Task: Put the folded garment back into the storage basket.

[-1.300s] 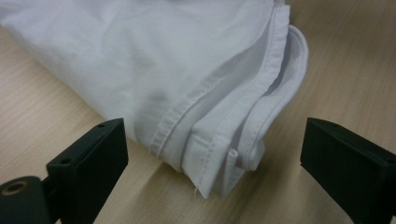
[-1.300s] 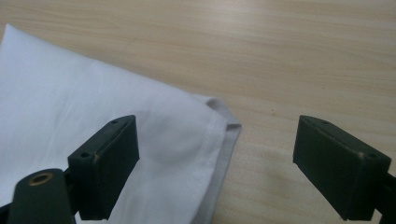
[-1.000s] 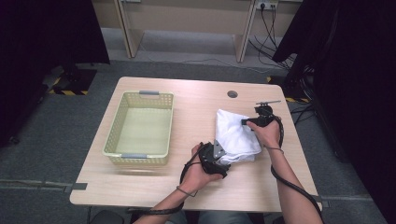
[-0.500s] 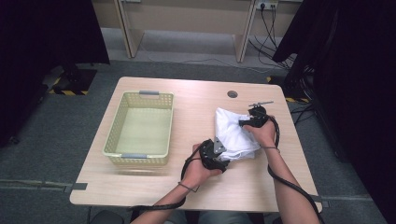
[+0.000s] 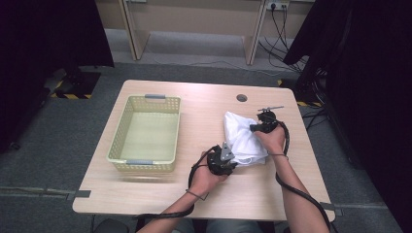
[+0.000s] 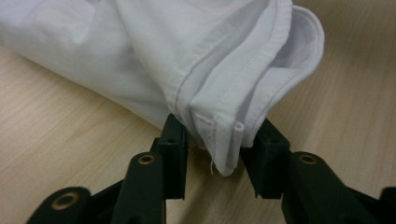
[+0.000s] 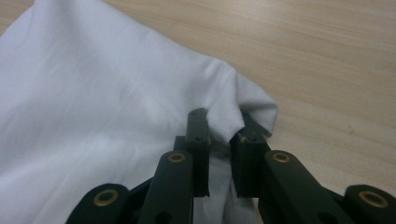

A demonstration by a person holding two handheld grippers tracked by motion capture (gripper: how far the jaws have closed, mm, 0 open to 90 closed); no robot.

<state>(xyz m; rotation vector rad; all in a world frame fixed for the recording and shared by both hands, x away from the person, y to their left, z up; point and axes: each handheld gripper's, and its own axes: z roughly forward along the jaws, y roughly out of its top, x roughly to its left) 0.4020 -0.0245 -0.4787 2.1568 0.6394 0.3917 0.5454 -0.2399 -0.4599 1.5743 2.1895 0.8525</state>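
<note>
The left gripper (image 5: 232,160) sits near the front of the table (image 5: 204,194), its jaws having just been closing, and they now press from both sides on a folded, hemmed corner of the white garment (image 5: 243,138). In the left gripper view that corner (image 6: 224,126) bunches between the two black pads, the stitched seams stacked in layers and the lowest tip hanging just below them. The person's left hand (image 5: 204,177) wraps the gripper's body, with its cable looping back toward the table's front edge.

To the left of all this, a pale yellow-green basket (image 5: 119,141) stands on the wooden table, well apart from the cloth.

The garment lies folded in a rumpled heap on the right half of the table, between the two grippers.

The right gripper (image 5: 253,128) is at the cloth's far right edge; its jaws have also just been closing, and in the right gripper view they stand narrow, pinching a raised fold of the white fabric (image 7: 226,123) between the pads. The right hand (image 5: 271,138) holds it from behind.
</note>
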